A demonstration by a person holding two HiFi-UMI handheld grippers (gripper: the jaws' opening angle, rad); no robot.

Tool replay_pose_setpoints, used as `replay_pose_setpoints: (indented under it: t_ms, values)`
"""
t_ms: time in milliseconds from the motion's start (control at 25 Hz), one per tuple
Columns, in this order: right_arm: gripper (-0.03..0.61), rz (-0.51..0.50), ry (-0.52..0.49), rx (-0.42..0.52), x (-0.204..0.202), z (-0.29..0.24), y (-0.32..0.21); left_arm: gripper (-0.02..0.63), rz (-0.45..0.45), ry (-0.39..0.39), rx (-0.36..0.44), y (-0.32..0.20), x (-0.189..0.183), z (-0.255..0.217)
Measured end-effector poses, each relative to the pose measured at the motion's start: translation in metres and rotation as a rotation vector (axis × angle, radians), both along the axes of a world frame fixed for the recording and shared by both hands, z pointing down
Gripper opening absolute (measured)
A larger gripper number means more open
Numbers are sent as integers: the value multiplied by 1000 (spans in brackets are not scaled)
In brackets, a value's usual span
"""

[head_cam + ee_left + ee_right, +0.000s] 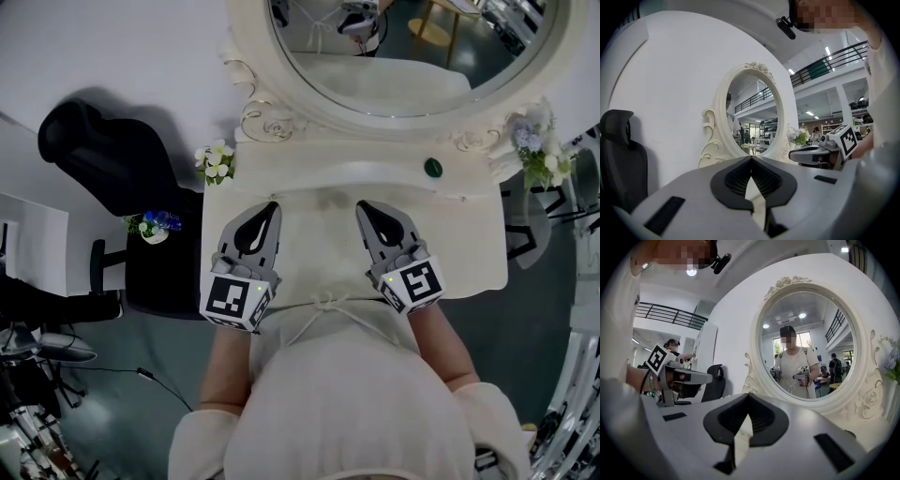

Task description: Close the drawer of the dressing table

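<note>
1. Grippers first: the grey left gripper (273, 206) and the grey right gripper (362, 205), each carrying a black-and-white marker cube, are held side by side. Both are kept level above the flat top of the cream-white carved dressing table (469, 248), tips aimed at the mirror.
2. On the left, the dark ribbed fingers (733, 180) are seen pressed together at the tips, and nothing is pinched between them.
3. On the right it is the same story: the fingers (766, 420) are brought tip to tip, with nothing caught between.
4. Neither gripper is seen touching the table top; a gap is kept between the two.
5. The drawer cannot be made out in any view, because the table's near edge is covered by the person's pale top (347, 394) and forearms.
6. A large oval mirror in an ornate cream frame (412, 89) is set at the back of the table. In the right gripper view, a person in a light top holding two grippers is reflected in it.
7. A small dark-green rounded object (433, 168) is spotted on the raised back ledge, right of centre, beyond the right gripper and apart from it.
8. A sprig of white flowers (217, 161) is placed at the table's left rear corner, and a pale lilac-and-white bunch (536, 150) at the right rear corner.
9. A small white pot of blue flowers (156, 226) is seen just off the table's left edge; what it stands on cannot be told.
10. A black office chair (108, 155) is parked to the left of the table.
</note>
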State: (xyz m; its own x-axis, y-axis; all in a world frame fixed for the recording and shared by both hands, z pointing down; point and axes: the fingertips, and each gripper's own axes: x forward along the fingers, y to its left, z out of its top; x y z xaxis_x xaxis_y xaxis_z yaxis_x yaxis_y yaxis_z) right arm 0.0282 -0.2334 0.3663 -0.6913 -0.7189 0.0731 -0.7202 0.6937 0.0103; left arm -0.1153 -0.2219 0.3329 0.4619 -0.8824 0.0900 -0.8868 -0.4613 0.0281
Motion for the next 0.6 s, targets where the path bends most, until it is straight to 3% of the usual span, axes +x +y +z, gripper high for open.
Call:
replay_pose_setpoints:
  t_ms: [600]
  values:
    - [0,6,28,22,-4,3,2,18,-20,3,-7,5,-6,7]
